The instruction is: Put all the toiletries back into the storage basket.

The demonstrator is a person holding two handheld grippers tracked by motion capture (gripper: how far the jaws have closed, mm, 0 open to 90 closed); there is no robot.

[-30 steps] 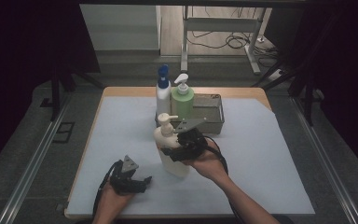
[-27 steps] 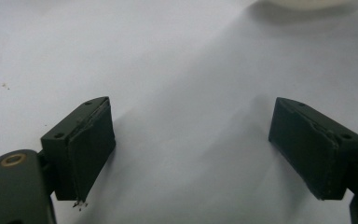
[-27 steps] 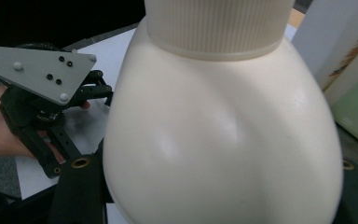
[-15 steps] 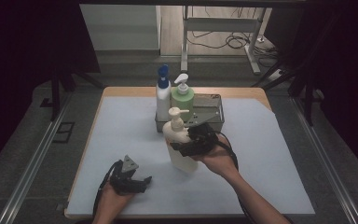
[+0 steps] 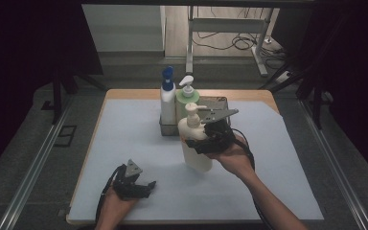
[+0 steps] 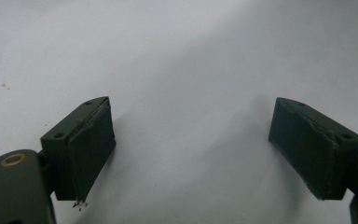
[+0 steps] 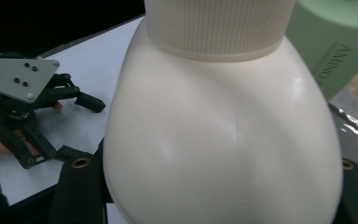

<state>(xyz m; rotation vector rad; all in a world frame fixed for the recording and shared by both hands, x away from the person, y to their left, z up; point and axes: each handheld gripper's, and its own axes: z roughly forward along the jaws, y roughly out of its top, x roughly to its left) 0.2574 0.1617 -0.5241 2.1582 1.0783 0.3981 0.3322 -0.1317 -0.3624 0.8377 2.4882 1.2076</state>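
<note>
My right gripper point(image 5: 206, 139) is shut on a cream pump bottle point(image 5: 195, 143), which hangs upright just above the white mat. In the right gripper view the cream bottle point(image 7: 219, 130) bulges between the two black jaws. Behind it a metal tray point(image 5: 220, 103) holds a white bottle with a blue cap point(image 5: 167, 98) and a green pump bottle point(image 5: 187, 98); the green bottle point(image 7: 340, 42) also appears at the upper right of the right gripper view. My left gripper point(image 5: 143, 186) rests open near the mat's front left, and its pads point(image 6: 91, 140) stand wide apart over bare mat.
The white mat point(image 5: 124, 143) covers the wooden table. Dark floor and metal rails run along both sides. The left hand's gripper point(image 7: 23, 107) lies to the left in the right gripper view. A table frame and cables stand beyond the far edge.
The right gripper has carried the cream bottle up and to the right, toward the tray. The left gripper has stayed where it was.
</note>
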